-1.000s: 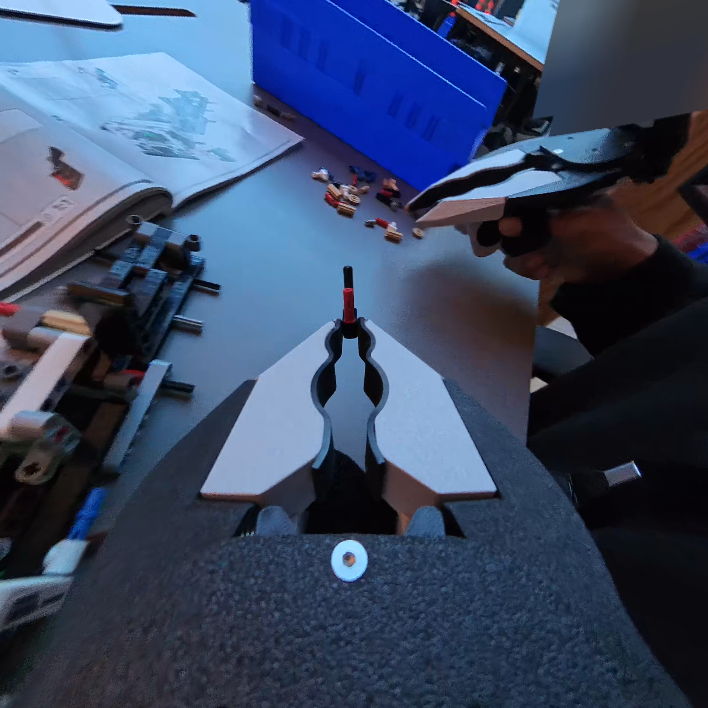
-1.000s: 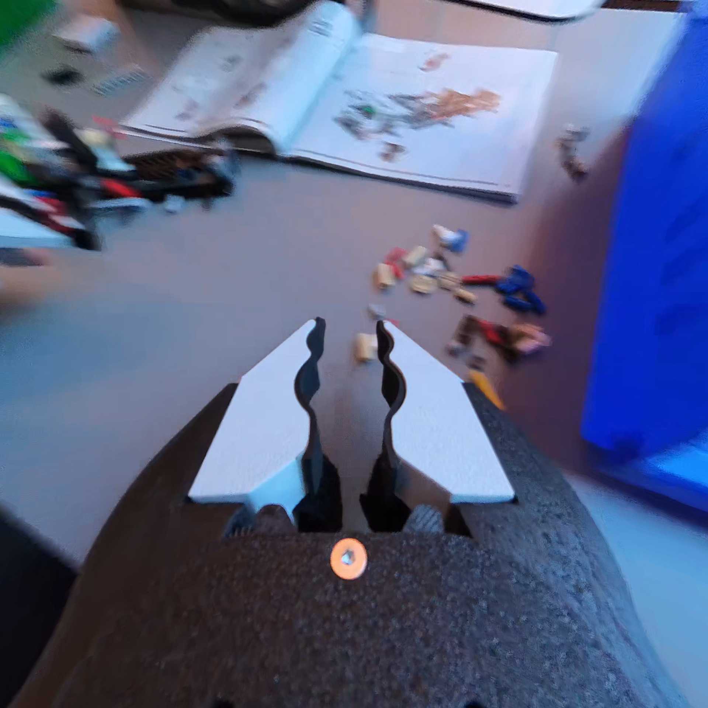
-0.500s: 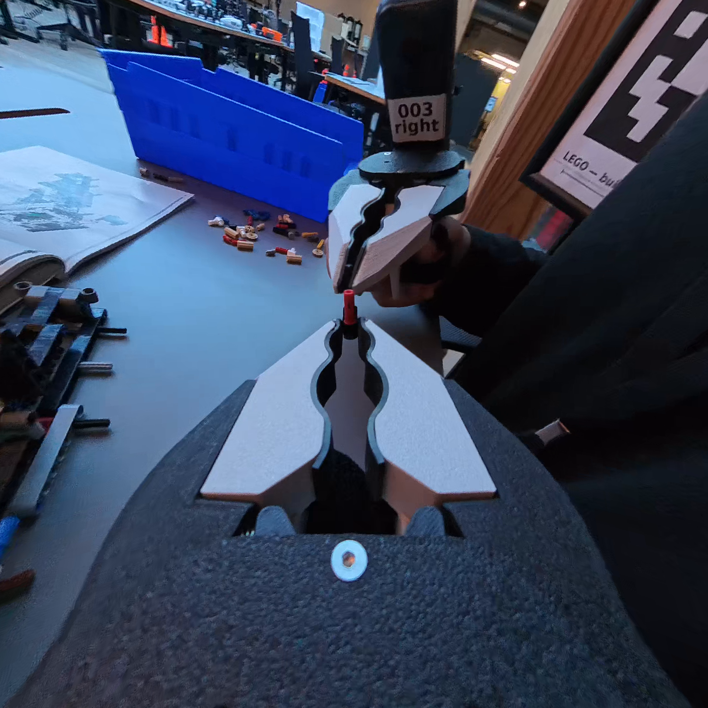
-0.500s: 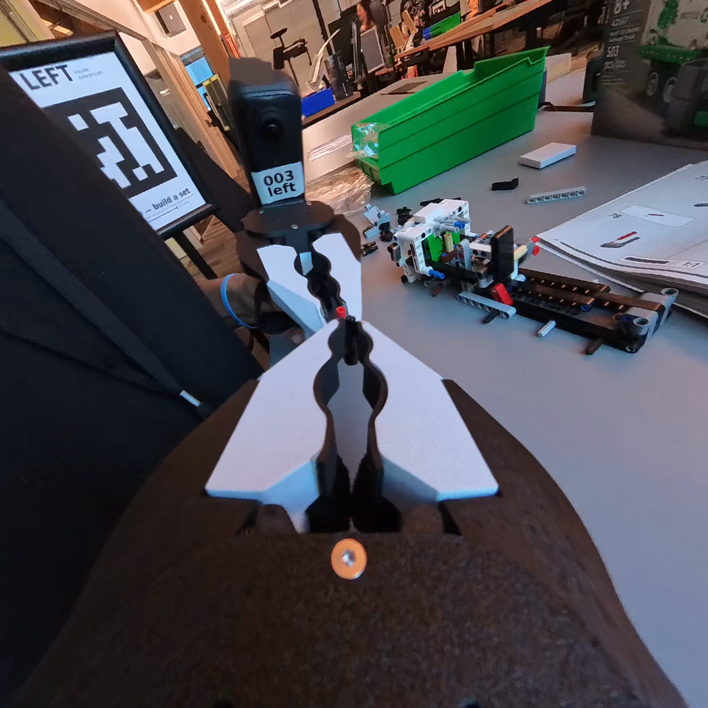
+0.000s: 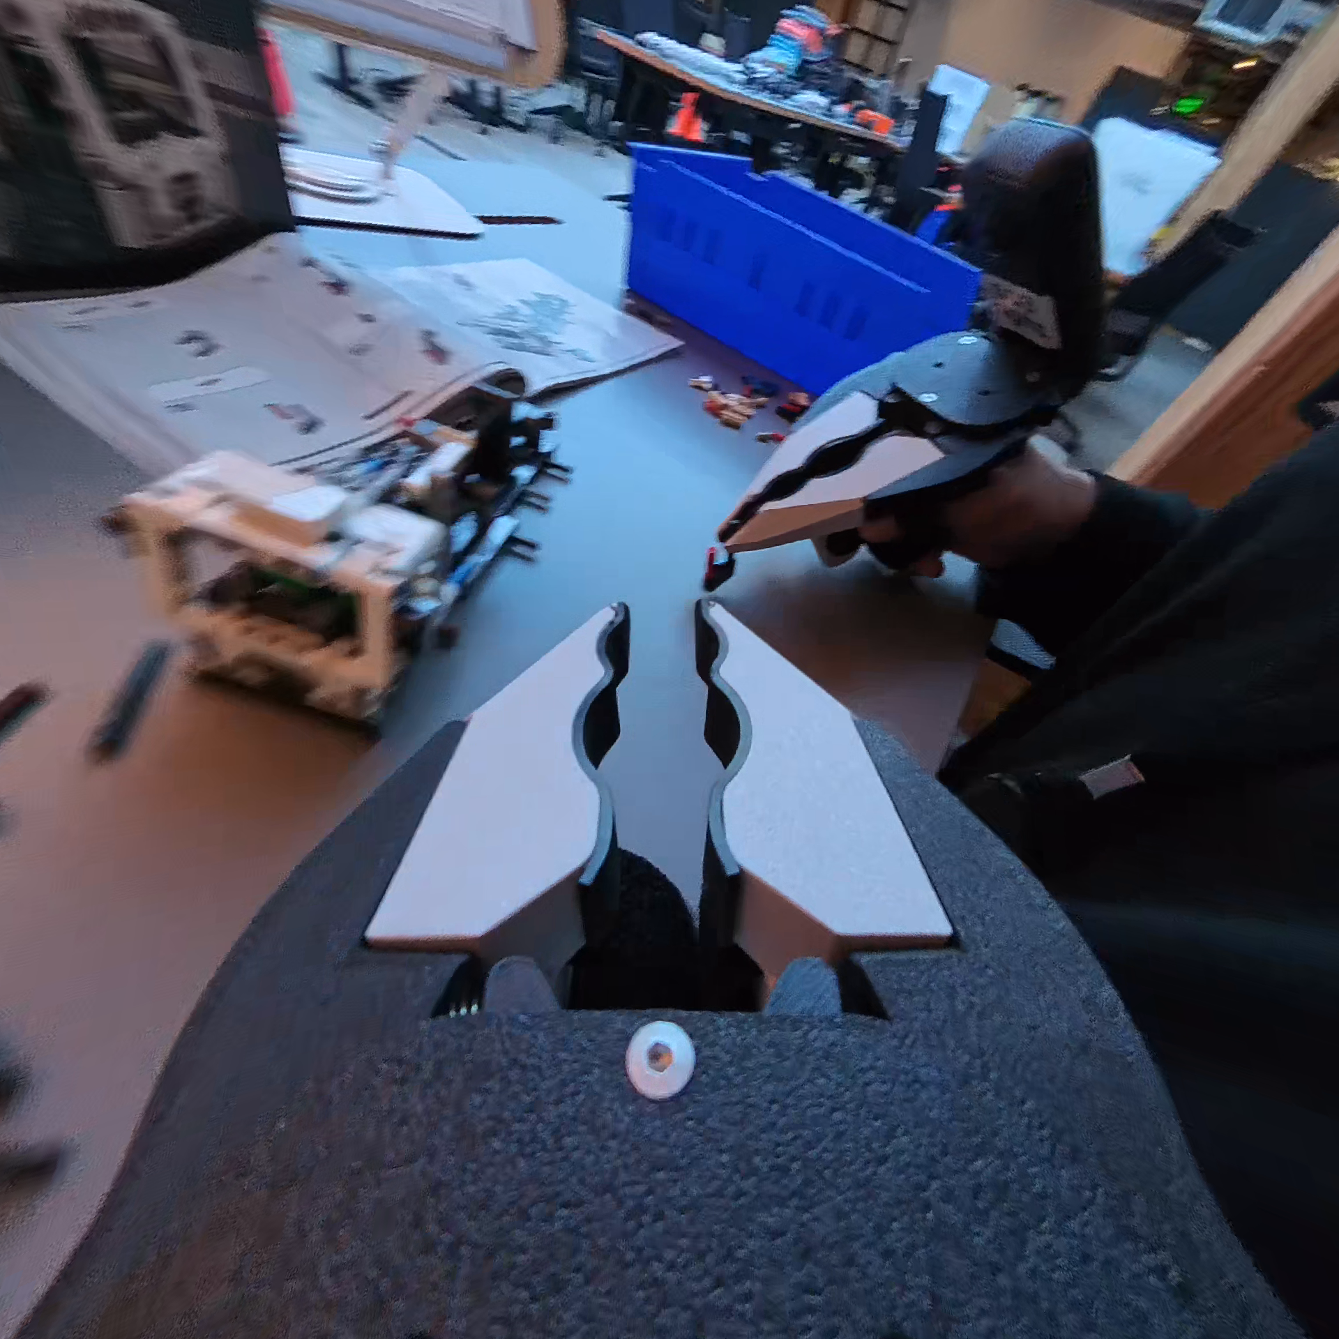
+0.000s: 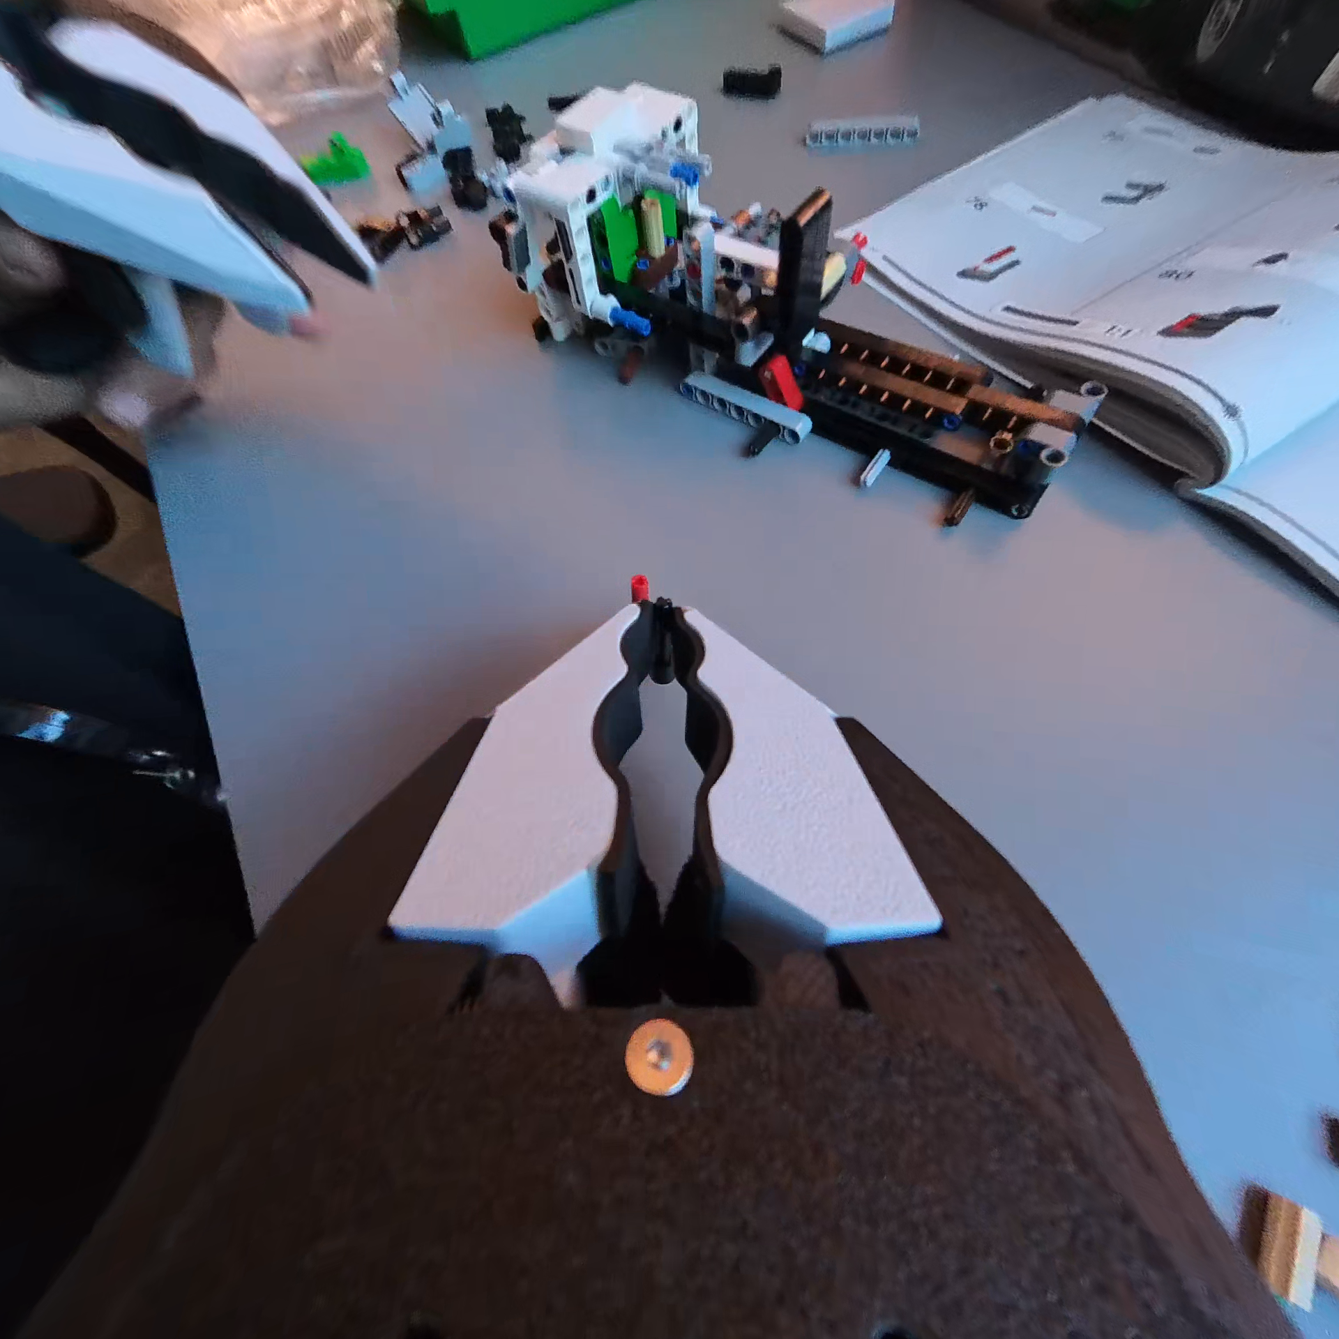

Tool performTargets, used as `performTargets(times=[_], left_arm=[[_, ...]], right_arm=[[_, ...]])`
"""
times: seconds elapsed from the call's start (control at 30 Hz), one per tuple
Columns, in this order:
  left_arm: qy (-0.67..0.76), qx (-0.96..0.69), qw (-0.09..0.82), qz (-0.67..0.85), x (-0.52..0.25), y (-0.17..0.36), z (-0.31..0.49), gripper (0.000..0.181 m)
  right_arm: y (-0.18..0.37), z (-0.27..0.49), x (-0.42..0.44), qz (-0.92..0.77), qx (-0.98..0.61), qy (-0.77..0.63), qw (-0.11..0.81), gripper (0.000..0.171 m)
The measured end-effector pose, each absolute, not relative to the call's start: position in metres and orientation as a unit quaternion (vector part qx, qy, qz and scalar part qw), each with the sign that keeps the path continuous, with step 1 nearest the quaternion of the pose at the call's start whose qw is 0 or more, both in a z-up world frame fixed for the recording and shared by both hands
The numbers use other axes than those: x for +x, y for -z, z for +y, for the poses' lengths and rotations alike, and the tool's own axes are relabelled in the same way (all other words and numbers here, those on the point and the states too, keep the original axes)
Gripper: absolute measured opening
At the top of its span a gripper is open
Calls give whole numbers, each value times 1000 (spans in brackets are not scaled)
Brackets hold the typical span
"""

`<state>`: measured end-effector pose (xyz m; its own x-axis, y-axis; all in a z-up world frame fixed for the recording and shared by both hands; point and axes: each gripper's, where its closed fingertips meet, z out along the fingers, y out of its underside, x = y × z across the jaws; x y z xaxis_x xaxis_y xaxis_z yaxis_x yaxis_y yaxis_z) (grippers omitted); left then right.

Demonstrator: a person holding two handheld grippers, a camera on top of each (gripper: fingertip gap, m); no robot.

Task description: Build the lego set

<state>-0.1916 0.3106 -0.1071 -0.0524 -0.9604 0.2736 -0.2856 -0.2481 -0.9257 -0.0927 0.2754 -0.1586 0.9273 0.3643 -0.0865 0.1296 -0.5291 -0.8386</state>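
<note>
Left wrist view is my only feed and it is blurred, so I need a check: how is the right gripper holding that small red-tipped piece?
Observer: The right wrist view shows the right gripper shut on the pin. The black shaft sits between the fingertips and the red end pokes out ahead.
Operator: Anything loose beyond the build?
Observer: Yes, a grey beam lies flat beyond the build, apart from it.
Operator: Anything else?
Observer: A small green piece lies off the build's white end, not attached.

Workshop, cluttered workbenches (image 5: 761, 80), blue parts bin (image 5: 782, 290), grey table (image 6: 942, 652)
</note>
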Motion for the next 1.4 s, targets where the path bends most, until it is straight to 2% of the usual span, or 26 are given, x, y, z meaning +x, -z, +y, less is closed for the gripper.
performTargets(times=[0.3,0.5,0.7,0.87,1.0,1.17,1.4], left_arm=[[274,-751,411,438,-310,127,432,19],[246,-766,386,453,-268,145,465,26],[155,-763,361,513,-245,180,485,28],[164,-756,354,526,-238,183,487,28],[167,-755,350,529,-234,185,488,16],[162,-759,349,525,-233,185,488,15],[222,-750,373,500,-237,142,475,15]], right_arm=[[169,278,-95,-158,-880,-83,441,3],[163,275,-90,-135,-881,-76,447,11],[149,258,-74,-97,-878,-56,466,10],[154,245,-66,-76,-881,-55,464,8],[159,243,-63,-78,-885,-61,456,8],[163,244,-60,-89,-888,-61,448,7],[166,243,-57,-86,-886,-78,449,7]])
